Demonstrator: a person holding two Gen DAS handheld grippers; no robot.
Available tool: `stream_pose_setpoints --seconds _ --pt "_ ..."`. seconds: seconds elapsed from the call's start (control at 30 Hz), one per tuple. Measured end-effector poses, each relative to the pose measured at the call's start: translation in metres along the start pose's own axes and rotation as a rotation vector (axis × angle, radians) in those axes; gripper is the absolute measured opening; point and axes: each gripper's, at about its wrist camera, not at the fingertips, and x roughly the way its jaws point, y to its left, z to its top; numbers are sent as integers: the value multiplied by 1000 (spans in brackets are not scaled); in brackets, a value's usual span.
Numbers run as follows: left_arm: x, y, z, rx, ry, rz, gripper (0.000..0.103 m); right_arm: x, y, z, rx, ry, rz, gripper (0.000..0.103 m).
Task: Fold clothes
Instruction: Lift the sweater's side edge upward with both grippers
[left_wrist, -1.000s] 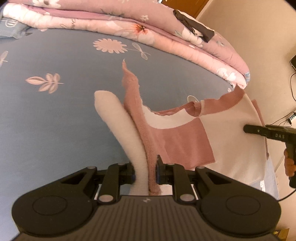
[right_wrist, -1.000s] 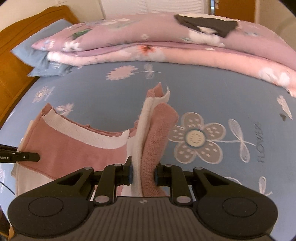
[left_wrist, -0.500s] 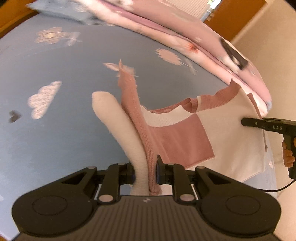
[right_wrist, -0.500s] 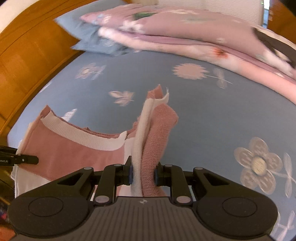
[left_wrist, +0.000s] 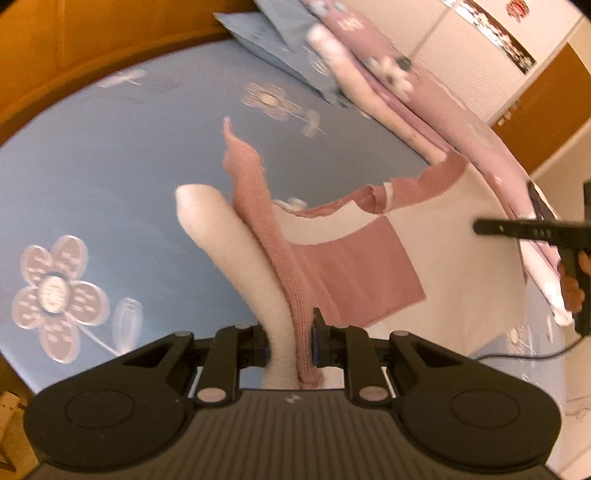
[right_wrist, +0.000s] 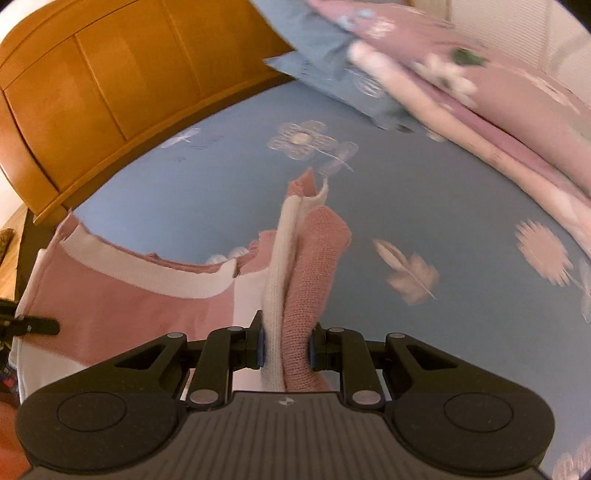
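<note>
The pink-and-white sweater (left_wrist: 354, 266) hangs in the air over the blue flowered bed (left_wrist: 110, 177), stretched between the two tools: the left gripper (left_wrist: 290, 345) is clamped on a bunched fold of white and pink knit low in the middle of its view, and the right gripper (right_wrist: 286, 345) pinches a similar bunch of knit at the other end. From where I stand, the step looks like carrying the garment across to lay it flat, and doing it well means keeping both hands level and the same way apart, so the body stays taut without the ribbed neckline (right_wrist: 147, 269) sagging or twisting. The fingers (left_wrist: 317, 339) should not loosen until the fabric rests on the sheet. Toward the upper right of both views lies a folded pink floral quilt (right_wrist: 517, 110) with a blue pillow (right_wrist: 332, 74) beside it, and a wooden headboard (right_wrist: 92, 92) fills the upper left. I judge the quilt the main obstacle, so the sweater needs setting down short of it, on bare sheet.
</note>
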Motion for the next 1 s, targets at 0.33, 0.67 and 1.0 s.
stream_pose_setpoints --seconds 0.33,0.67,1.0 --pt "-14 91 13 -118 -93 51 17 106 74 108 -104 -4 51 24" --pt "-11 131 20 -208 -121 50 17 183 96 178 -126 27 43 24" --pt "1 139 6 -265 -73 6 17 233 104 199 -185 104 20 24"
